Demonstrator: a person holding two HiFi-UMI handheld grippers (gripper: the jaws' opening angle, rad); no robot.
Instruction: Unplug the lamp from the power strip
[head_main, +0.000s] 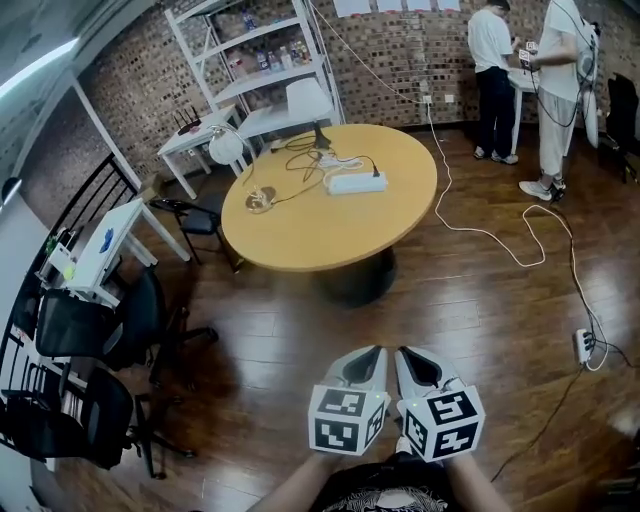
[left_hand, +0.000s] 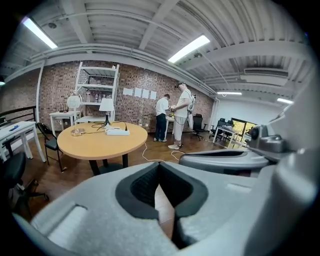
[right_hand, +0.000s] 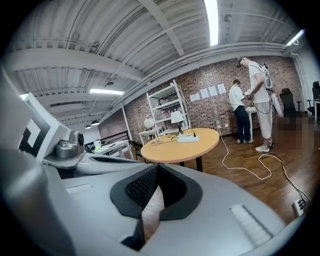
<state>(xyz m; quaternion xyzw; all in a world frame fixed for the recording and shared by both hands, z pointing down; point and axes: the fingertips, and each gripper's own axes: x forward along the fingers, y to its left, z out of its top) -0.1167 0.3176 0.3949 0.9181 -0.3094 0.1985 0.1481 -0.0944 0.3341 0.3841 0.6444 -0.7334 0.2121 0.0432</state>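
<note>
Down by your waist, left gripper (head_main: 374, 352): jaws closed tip to tip with nothing caught between them; only the wooden floor (head_main: 480, 300) shows through the slit below the tips.
right gripper (head_main: 404, 352): just beside your left one, pointing the same way, jaws pressed together and empty.
round table (head_main: 300, 235): ahead of you across the floor, well apart from both grippers.
power strip (head_main: 356, 182): white, lying flat on the far half of the table, with a black plug (head_main: 377, 173) seated at its right end.
lamp (head_main: 307, 100): white shade on a dark stem at the table's far edge, just behind the power strip.
cords (head_main: 300, 160): dark loops between the lamp's foot and the strip. You cannot trace from here which one runs to the plug.
white cable (head_main: 480, 232): trailing over the floor to the right of the table.
people (head_main: 490, 45): two standing by the brick wall (head_main: 400, 50) at the far right, well apart from the table.
</note>
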